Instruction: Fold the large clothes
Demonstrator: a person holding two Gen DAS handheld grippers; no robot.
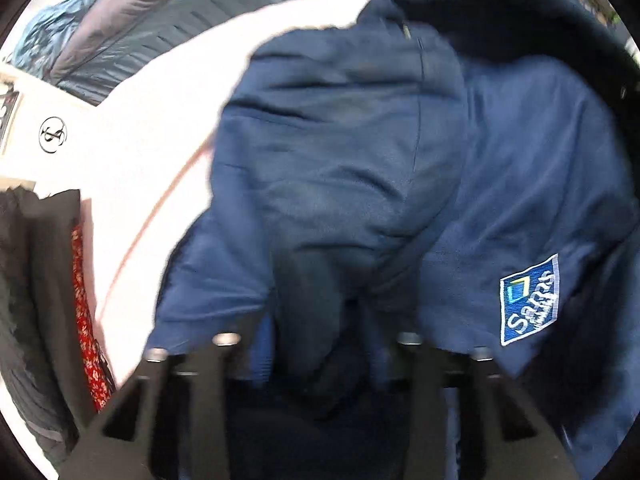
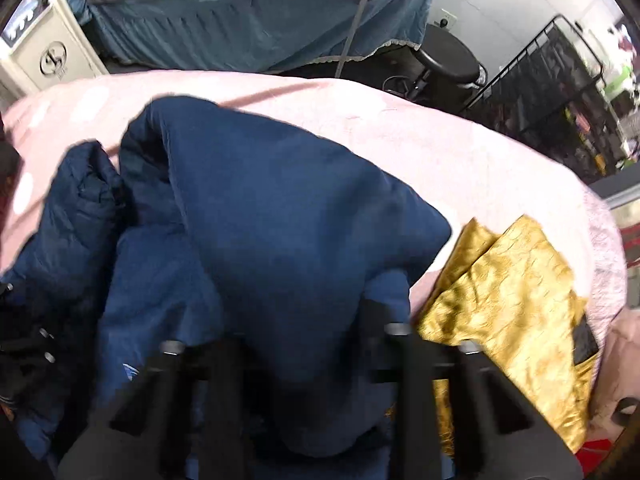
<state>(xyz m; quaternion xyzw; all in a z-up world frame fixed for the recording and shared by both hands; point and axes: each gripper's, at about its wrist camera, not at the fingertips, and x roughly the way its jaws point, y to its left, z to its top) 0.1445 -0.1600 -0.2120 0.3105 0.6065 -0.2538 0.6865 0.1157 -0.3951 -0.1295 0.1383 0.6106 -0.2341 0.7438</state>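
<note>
So there's one big navy jacket bunched up in a heap on a pink blanket, which covers whatever surface it's lying on, and it fills most of both wrist views. It's got one blue square logo patch with white lettering, seen in the left view only. Two claws are in play. The left claw is clenched on a fold of the navy fabric, with cloth bulging up between its two fingers. The right claw is likewise clamped on a thick wad of the same jacket; both frames are blurry, but the cloth clearly sits in each grip. Just to the right of the jacket, touching its edge in the right view, lies one crinkly gold cloth. On the left edge of the left view there's a dark garment with one strip of red flowery fabric beside it. Farther back: one bed with a teal cover, one cream cabinet, one black stool and one black wire rack.
</note>
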